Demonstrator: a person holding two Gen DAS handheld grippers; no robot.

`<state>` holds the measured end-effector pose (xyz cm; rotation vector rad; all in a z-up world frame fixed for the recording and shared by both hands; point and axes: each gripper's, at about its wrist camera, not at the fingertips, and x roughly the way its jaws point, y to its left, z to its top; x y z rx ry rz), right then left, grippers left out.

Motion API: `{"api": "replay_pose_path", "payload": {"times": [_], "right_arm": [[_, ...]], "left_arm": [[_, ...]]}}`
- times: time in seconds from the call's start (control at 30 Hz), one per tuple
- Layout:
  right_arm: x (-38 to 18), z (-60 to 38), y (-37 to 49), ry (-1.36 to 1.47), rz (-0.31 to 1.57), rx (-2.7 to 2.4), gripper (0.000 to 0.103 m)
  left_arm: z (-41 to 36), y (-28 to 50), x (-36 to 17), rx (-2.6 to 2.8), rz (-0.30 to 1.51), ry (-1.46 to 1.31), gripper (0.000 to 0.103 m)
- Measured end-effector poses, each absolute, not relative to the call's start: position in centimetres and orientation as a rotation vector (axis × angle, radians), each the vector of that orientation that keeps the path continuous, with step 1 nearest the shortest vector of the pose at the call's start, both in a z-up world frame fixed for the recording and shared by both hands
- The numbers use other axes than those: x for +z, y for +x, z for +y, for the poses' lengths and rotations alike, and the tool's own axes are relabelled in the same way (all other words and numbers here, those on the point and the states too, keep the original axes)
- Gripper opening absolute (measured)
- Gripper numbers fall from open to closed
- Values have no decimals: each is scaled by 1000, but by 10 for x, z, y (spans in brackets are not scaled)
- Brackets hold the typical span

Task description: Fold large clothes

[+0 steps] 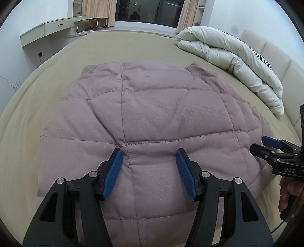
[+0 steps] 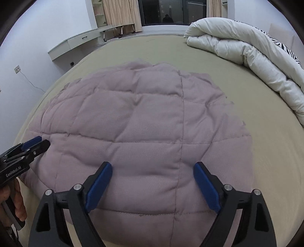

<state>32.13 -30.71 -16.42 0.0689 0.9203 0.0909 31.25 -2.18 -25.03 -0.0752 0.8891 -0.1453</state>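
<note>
A mauve quilted padded garment [image 1: 152, 117] lies folded into a rough rectangle on the beige bed [image 1: 47, 79]; it also fills the right wrist view [image 2: 144, 129]. My left gripper [image 1: 149, 153] is open just above its near part, with nothing between the blue pads. My right gripper [image 2: 153, 167] is open above the near part too, and empty. The right gripper shows at the right edge of the left wrist view [image 1: 264, 144]. The left gripper shows at the left edge of the right wrist view [image 2: 40, 141].
A rolled white duvet [image 1: 237, 60] with a zebra-print side lies along the bed's far right, next to the padded headboard [image 1: 281, 62]. A wall-mounted desk [image 1: 47, 30], a curtained dark window [image 1: 150, 11] and a wall socket with a cable [image 2: 17, 69] are beyond the bed.
</note>
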Motion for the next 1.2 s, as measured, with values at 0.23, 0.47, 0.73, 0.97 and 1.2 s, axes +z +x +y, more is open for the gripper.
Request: {"api": "replay_pose_path", "payload": {"times": [0.23,0.47,0.73,0.97,1.2], "right_arm": [[-177,-298,331,13,917,61,99],[-137,-325,312,158,884,113,92],[-137,-433,303,478,815,61,103],[-179,-496,319,800,877,164,103],[-213,-498,349,861,941,256,102]], "left_arm": [[-20,323,-261,-157,911,-58,61],[39,285,-212,-120,832,-232,71],[160,283,-227,-13,893,-503,94],[170,336,-266,-234,1006,-732,94],[165,370,-300,-288,1054,-810,93]]}}
